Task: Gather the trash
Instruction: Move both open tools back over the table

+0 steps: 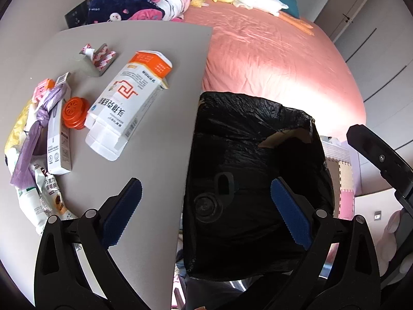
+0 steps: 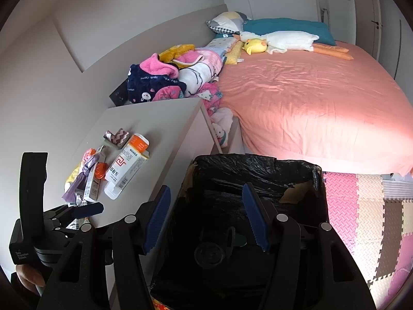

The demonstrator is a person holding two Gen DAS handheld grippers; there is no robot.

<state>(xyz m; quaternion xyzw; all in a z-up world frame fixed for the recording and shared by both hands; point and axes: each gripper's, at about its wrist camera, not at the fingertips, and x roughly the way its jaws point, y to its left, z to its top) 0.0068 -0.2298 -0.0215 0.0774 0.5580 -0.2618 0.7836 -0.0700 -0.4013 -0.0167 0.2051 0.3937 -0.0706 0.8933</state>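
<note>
A bin lined with a black bag [image 1: 253, 180] [image 2: 245, 206] stands beside the grey table [image 1: 155, 46] [image 2: 160, 118]. Trash lies on the table: a white and orange carton [image 1: 126, 103] [image 2: 129, 165], an orange cap [image 1: 74, 112] [image 2: 100, 169], a slim white box [image 1: 58, 134] [image 2: 93, 186], a purple bag [image 1: 33, 134] [image 2: 77, 183], snack wrappers [image 1: 44, 193] and a zigzag-patterned wrapper [image 1: 99, 56] [image 2: 116, 137]. My left gripper [image 1: 206, 211] is open and empty, straddling the table edge and the bin. My right gripper [image 2: 206, 222] is open and empty above the bin.
A bed with a pink sheet [image 2: 309, 98] [image 1: 271, 59] lies behind the bin, with piled clothes [image 2: 175, 77] [image 1: 134, 0] and plush toys [image 2: 278, 41] at its head. Foam floor mats [image 2: 366, 206] lie right of the bin. A wall [image 2: 38, 90] runs left of the table.
</note>
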